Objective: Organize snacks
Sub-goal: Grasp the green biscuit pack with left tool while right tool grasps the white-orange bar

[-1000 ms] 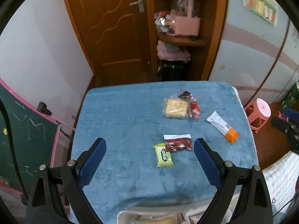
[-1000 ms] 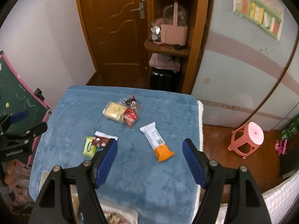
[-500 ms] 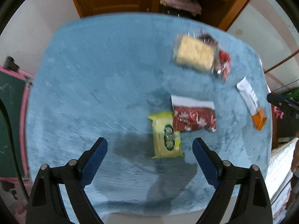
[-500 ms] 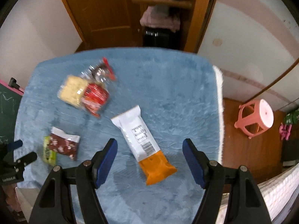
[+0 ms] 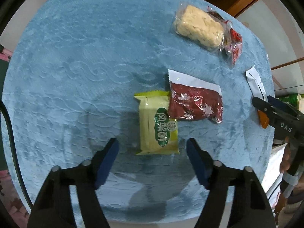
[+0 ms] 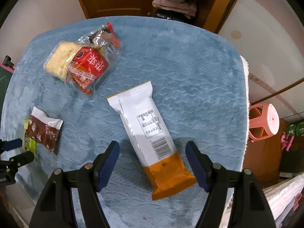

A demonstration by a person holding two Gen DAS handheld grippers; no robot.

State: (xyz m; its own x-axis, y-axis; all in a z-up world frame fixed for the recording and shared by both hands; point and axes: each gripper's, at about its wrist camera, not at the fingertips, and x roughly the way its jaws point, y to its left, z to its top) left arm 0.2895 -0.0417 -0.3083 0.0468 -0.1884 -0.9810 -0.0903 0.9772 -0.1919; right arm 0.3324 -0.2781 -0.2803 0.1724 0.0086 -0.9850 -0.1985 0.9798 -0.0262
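Note:
Snacks lie on a blue cloth-covered table (image 5: 76, 76). My left gripper (image 5: 153, 148) is open just above the near end of a yellow-green packet (image 5: 156, 125). A dark red packet (image 5: 193, 102) overlaps that packet's top right corner. My right gripper (image 6: 152, 151) is open, its fingers either side of a white and orange bar wrapper (image 6: 150, 133). A clear bag with a pale cake (image 5: 199, 27) and a red packet (image 6: 89, 66) lies at the far side. The right gripper also shows in the left wrist view (image 5: 281, 117).
A pink plastic stool (image 6: 264, 121) stands on the floor right of the table. A wooden door and a shelf with folded cloth (image 6: 174, 0) are behind the table. The table's right edge (image 6: 245, 95) is close to the bar wrapper.
Both grippers have dropped closer to the table. The left one has come down over the yellow-green packet, the right one over the white and orange bar. Both stay open.

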